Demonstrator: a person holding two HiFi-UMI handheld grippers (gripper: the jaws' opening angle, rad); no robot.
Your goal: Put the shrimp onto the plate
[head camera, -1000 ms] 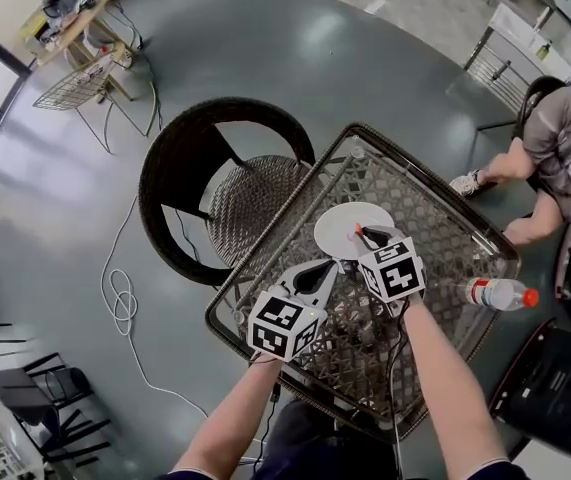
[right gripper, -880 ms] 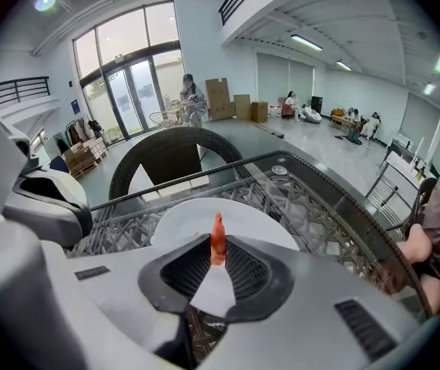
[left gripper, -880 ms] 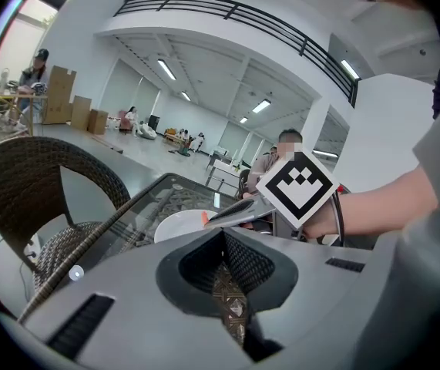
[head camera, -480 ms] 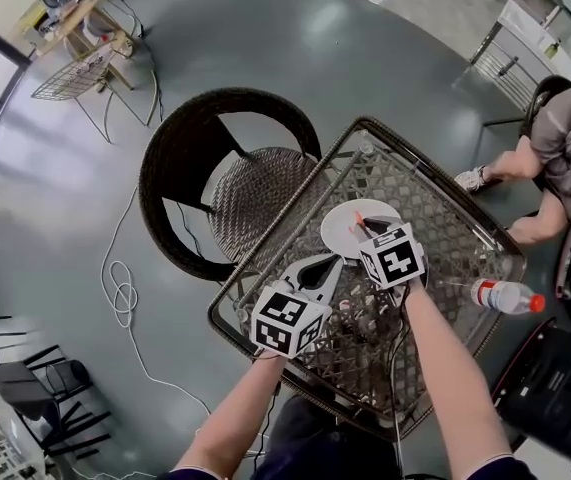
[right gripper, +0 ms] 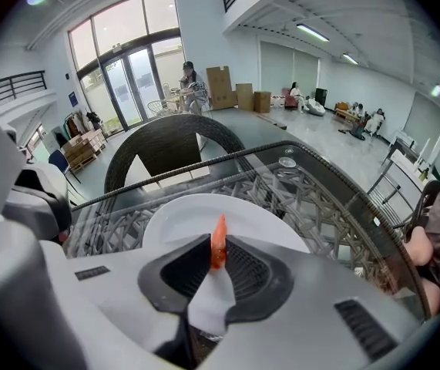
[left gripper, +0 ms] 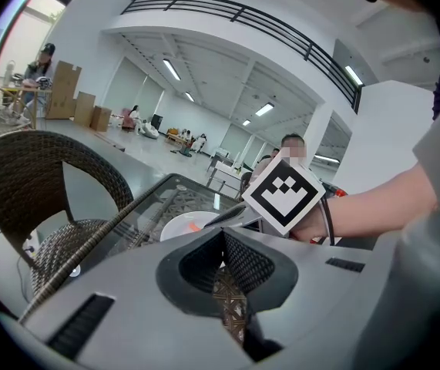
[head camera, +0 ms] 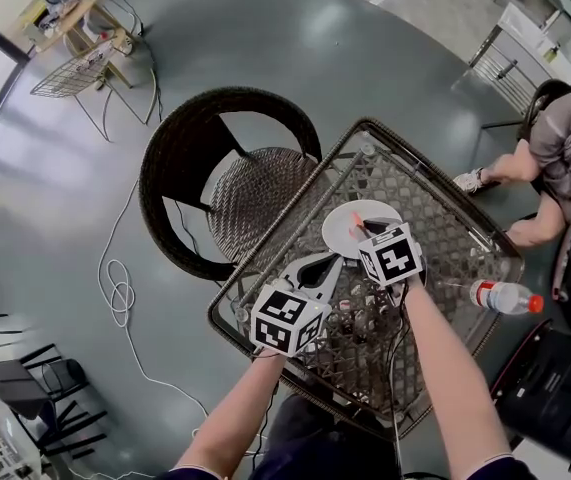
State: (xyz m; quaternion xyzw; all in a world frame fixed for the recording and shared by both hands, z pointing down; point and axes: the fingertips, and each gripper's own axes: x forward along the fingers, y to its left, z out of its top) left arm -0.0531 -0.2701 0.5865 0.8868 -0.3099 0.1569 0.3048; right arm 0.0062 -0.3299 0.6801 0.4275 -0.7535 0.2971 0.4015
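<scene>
Shrimp (right gripper: pixel 217 239) stays pinched in our right gripper (right gripper: pixel 218 256) over the plate (right gripper: pixel 173 218), scarcely moved, so release seems next; left gripper (left gripper: pixel 221 234) closed, empty.

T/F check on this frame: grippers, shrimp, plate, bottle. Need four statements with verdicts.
1. The right gripper is shut on the shrimp. True.
2. The shrimp lies released on the plate. False: it is pinched upright between the right gripper's jaws, with the white plate beyond them.
3. The left gripper holds the water bottle. False: its jaws are together with nothing between them, and the bottle lies to the right of the right arm, apart from both grippers.
4. The plate sits on the glass-topped wicker table. True.
</scene>
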